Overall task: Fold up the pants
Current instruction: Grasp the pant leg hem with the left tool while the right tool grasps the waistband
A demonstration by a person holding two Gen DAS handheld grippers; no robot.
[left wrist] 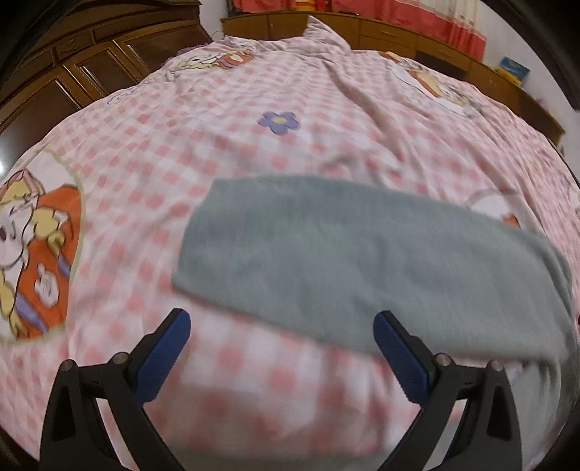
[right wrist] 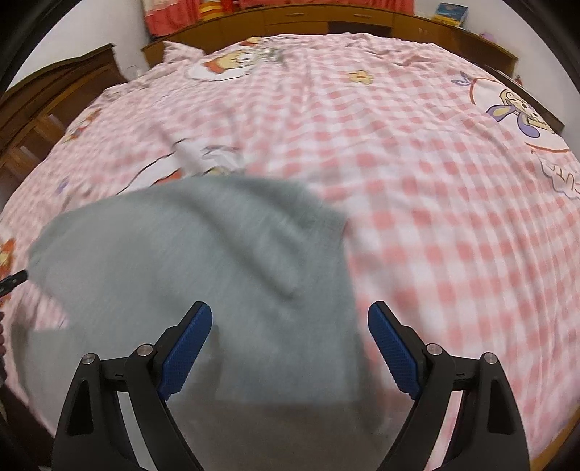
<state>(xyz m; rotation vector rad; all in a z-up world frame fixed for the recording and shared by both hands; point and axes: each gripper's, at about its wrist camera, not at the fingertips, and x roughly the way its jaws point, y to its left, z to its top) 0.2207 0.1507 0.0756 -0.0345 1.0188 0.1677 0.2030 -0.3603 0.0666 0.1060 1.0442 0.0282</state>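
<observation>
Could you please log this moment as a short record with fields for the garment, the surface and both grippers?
garment: grey pants, lying in a long band on the bed; frames blurred
surface: pink checked bedsheet with cartoon prints
left gripper: open, empty, at the near edge of the pants
right gripper: open, empty, over the pants
background: wooden headboard, dark wooden wardrobe
fold state: cannot tell how many layers
</observation>
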